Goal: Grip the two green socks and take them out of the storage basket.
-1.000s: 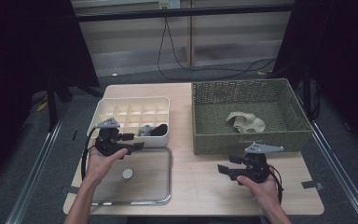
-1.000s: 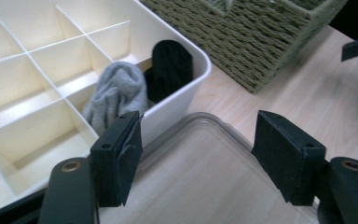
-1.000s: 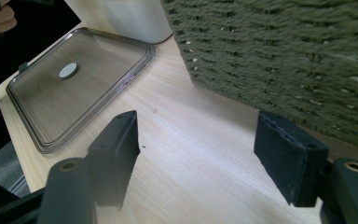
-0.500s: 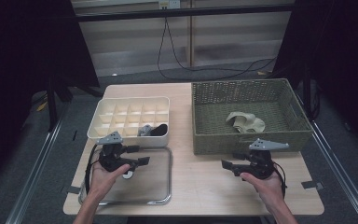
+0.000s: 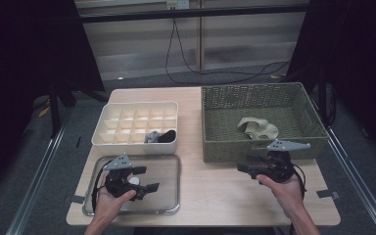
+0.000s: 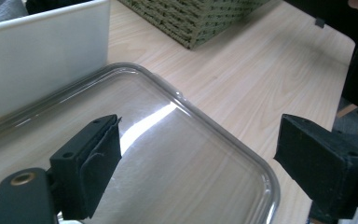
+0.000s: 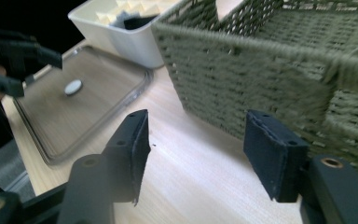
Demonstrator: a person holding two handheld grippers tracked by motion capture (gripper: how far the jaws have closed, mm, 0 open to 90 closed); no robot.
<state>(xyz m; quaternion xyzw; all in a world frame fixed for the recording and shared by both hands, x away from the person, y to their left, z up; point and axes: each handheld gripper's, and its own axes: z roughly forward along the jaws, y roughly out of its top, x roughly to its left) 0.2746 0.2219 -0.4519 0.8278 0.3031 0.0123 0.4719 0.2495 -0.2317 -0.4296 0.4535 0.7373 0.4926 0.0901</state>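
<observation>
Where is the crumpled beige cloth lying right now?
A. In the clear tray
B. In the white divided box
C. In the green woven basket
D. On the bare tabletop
C: the high view shows the beige cloth lying on the floor of the green woven basket, apart from both hand-held grippers.

Lid (image 5: 166,196) before divided box (image 5: 136,120), perhaps touching; basket (image 5: 225,142) right.

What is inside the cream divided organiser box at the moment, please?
In the cream organiser box, dark and grey rolled items fill compartments at its front right. The other compartments look empty, though the dividers hide some of their floors.
</observation>
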